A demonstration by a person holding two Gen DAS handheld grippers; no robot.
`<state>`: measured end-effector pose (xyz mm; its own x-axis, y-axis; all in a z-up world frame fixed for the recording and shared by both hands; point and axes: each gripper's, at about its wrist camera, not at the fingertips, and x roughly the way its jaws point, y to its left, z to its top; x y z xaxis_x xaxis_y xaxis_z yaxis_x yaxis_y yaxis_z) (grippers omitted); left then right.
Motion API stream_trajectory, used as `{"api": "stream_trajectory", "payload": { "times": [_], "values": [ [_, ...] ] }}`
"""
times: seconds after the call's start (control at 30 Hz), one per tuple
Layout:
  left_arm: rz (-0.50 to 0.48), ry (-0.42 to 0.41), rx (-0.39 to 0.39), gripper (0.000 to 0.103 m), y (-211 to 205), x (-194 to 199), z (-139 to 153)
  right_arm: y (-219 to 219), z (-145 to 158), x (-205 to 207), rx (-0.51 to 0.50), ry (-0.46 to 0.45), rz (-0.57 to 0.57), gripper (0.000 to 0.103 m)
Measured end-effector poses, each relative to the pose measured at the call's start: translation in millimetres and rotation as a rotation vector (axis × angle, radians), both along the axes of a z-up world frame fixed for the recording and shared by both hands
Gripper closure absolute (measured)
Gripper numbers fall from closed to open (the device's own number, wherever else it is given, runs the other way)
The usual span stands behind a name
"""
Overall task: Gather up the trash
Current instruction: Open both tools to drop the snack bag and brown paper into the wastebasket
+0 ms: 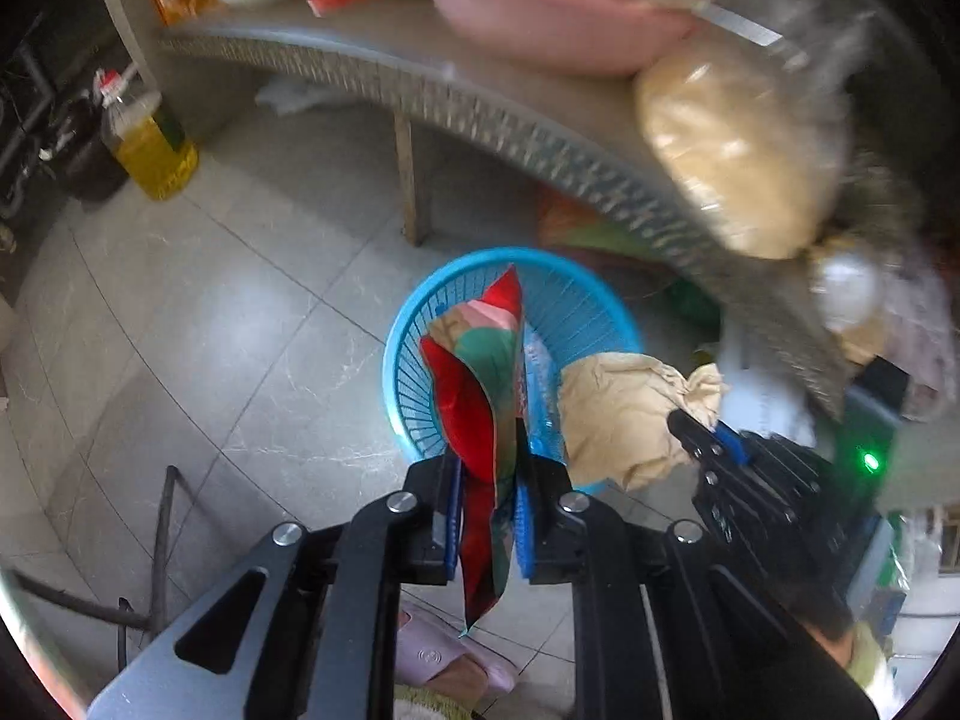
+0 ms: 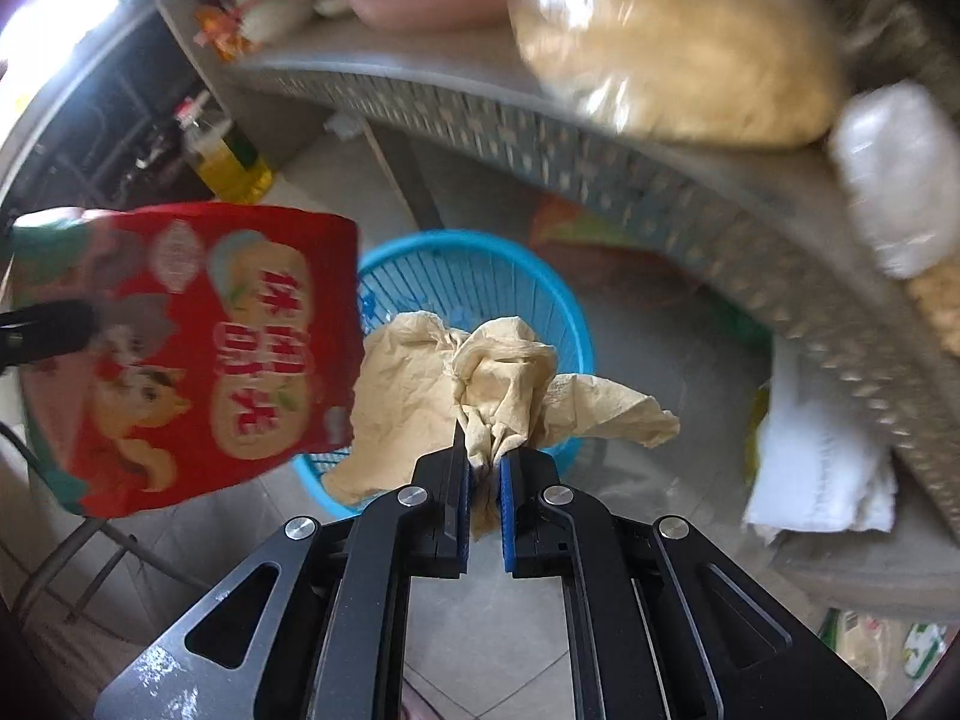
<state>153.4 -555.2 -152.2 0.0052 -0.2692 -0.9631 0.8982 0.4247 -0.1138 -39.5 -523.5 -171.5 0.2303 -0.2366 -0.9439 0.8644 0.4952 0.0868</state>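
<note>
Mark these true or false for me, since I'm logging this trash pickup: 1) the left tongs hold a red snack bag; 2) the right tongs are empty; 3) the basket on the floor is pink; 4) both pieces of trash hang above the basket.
1) True: the left tongs are shut on the red snack bag.
2) False: the right tongs are shut on a crumpled beige paper.
3) False: the basket is blue.
4) True: both hang over the basket's opening, not yet released.
</note>
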Motion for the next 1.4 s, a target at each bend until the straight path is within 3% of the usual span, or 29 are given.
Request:
{"api": "stream_trajectory", "payload": {
  "times": [0.1, 0.17, 0.23, 0.3, 0.43, 0.5, 0.53, 0.6, 0.63, 0.8, 1.0, 1.23, 1.4],
  "values": [
    [0.014, 0.015, 0.044, 0.083, -23, 7, -37, -8, -22, 17, 0.032, 0.033, 0.024, 0.095],
    [0.072, 0.04, 0.068, 0.07, -30, 17, -53, -13, -32, 27, 0.05, 0.057, 0.046, 0.092],
    [0.157, 0.067, 0.096, 0.054, -28, 32, -60, -18, -45, 42, 0.087, 0.07, 0.075, 0.089],
    [0.208, 0.085, 0.078, 0.05, -23, 42, -55, -22, -59, 55, 0.113, 0.102, 0.097, 0.089],
    [0.208, 0.09, 0.015, 0.045, -7, 53, -16, -26, -96, 78, 0.185, 0.171, 0.145, 0.086],
    [0.2, 0.09, -0.036, 0.04, 6, 55, 14, -24, -117, 90, 0.235, 0.24, 0.206, 0.068],
    [0.195, 0.088, -0.059, 0.037, 14, 55, 30, -21, -123, 94, 0.229, 0.275, 0.237, 0.065],
    [0.177, 0.086, -0.112, 0.034, 33, 54, 61, -20, -125, 97, 0.202, 0.329, 0.263, 0.047],
    [0.17, 0.079, -0.145, 0.03, 45, 53, 78, -20, -122, 96, 0.191, 0.326, 0.259, 0.045],
    [0.181, 0.018, -0.282, 0.023, 116, 46, 149, -30, -76, 70, 0.132, 0.186, 0.191, 0.036],
    [0.22, -0.009, -0.422, 0.02, 210, 22, 188, -26, -17, 40, 0.053, 0.08, 0.14, 0.034],
    [0.295, -0.055, -0.569, 0.016, 320, -17, 194, 6, 70, 29, -0.055, -0.084, 0.213, 0.031],
    [0.396, -0.116, -0.62, 0.016, 389, -32, 185, 63, 151, 45, -0.145, -0.199, 0.391, 0.021]
  ]
}}
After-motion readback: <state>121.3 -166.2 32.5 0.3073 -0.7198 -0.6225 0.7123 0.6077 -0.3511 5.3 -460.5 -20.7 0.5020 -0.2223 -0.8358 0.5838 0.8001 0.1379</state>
